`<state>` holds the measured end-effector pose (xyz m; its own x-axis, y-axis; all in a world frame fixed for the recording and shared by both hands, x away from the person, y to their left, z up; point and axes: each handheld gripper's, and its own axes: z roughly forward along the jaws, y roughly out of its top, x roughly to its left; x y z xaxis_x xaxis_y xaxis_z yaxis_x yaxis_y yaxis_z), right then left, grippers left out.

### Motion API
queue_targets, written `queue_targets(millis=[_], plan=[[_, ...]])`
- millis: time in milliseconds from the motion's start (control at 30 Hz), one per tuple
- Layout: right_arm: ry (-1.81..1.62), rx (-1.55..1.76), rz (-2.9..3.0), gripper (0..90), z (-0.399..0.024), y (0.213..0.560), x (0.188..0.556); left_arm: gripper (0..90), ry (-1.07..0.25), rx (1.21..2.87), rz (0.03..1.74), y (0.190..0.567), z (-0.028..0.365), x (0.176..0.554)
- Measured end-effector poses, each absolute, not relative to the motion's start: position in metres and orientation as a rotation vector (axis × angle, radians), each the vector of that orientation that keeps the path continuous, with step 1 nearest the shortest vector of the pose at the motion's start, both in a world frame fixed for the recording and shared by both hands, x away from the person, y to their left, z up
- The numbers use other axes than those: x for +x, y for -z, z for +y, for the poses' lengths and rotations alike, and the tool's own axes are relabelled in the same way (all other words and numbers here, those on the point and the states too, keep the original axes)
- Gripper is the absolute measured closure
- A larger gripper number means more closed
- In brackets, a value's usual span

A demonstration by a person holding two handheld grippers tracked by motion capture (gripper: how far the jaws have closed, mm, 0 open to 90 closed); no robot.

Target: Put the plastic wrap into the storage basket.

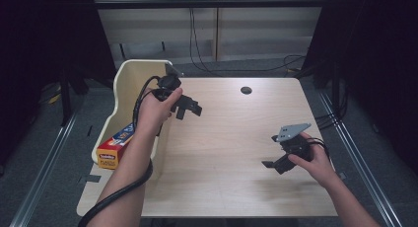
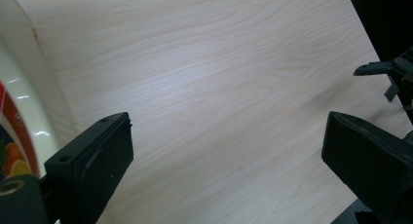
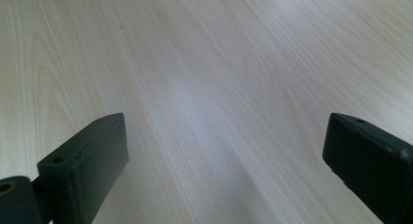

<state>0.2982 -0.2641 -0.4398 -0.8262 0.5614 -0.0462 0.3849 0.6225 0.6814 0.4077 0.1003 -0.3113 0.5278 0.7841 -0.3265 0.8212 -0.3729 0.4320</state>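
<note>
Light wood table (image 1: 231, 153) sits in a dark-curtained room, cables on the floor behind it, a round hole (image 1: 246, 90) near its far edge. I see a cream bin (image 1: 129, 79) against the table's left side, with a yellow-orange box (image 1: 116, 147) lying in it, one end poking toward the near side.

My left hand (image 1: 155, 108) is raised over the table's far-left part, just beside the bin wall, forearm coming in diagonally from the bottom with the cable looped along it. Left gripper (image 1: 189, 108) points right and a bit down, jaws spread wide, nothing between them. In the left gripper view the gripper (image 2: 229, 156) has bare wood between its jaws, bin rim (image 2: 24, 92) and a bit of the box's print (image 2: 12, 156) at left, and the right gripper (image 2: 389, 75) at the right edge.

My right hand (image 1: 313, 160) is at the near-right of the table, forearm angled in from the bottom right corner. Right gripper (image 1: 276, 164) points left, grey plate (image 1: 292, 132) on top, held just above the wood, its shadow under it. Jaws spread wide, empty. The right gripper view has the gripper (image 3: 224, 160) over plain wood grain.

The two grippers are well apart, aimed roughly toward the table's middle.
</note>
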Motion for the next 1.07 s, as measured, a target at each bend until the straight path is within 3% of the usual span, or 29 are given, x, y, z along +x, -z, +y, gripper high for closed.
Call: queue_targets(millis=[1067], plan=[[-0.996, 0.791, 2.603, 2.4, -0.265, 0.446, 0.298, 4.6, 0.161, 2.239, 1.2, 0.363, 0.055, 0.397]])
